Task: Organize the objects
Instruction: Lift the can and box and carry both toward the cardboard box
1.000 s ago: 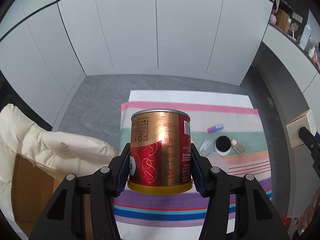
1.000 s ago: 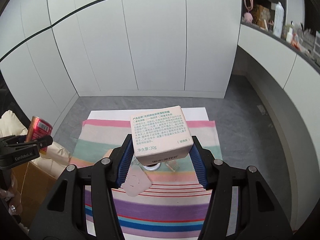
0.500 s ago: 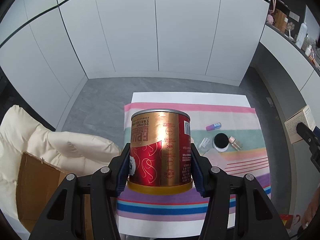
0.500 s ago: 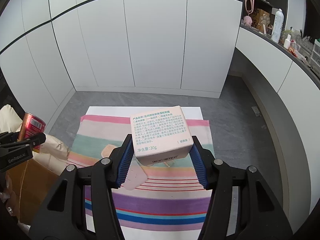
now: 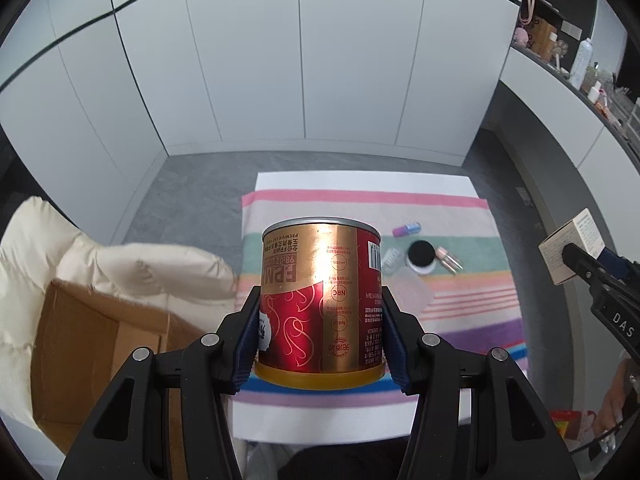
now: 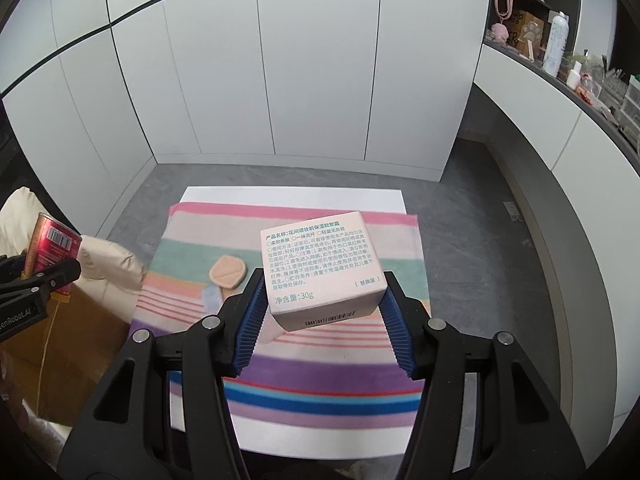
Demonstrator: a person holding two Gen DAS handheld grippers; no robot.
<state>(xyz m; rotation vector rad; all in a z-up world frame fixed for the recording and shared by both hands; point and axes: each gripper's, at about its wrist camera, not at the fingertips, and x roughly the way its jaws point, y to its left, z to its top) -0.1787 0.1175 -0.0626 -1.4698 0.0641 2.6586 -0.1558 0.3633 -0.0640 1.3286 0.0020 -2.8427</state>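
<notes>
I have my left gripper (image 5: 320, 328) clamped on a red and gold can (image 5: 320, 304), its blue pads pressing on both sides of the can, which is held upside down above the near edge of the striped towel (image 5: 460, 304). My right gripper (image 6: 322, 312) is gripping a pale pink box (image 6: 322, 272) printed with green text, tilted slightly, with a barcode on its near face. I hold it in the air above the middle of the same towel.

The towel is spread over a white tabletop (image 6: 296, 196). On it, in the left view, lie a small purple and blue tube (image 5: 406, 229), a white jar with a black lid (image 5: 421, 256), a clear little bottle (image 5: 390, 258) just left of the jar, and a small pink bottle (image 5: 448, 258) just right of it. A translucent pink sheet-like item (image 5: 412, 294) lies near them, closer to me. In the right view I also see a peach-coloured powder puff (image 6: 227, 271) on the towel, left of the box.

To the left of the tabletop stands an open cardboard box (image 5: 84, 344), with a cream quilted jacket (image 5: 120, 264) bunched behind and beside it. White cabinet doors (image 5: 304, 56) fill the far wall.
</notes>
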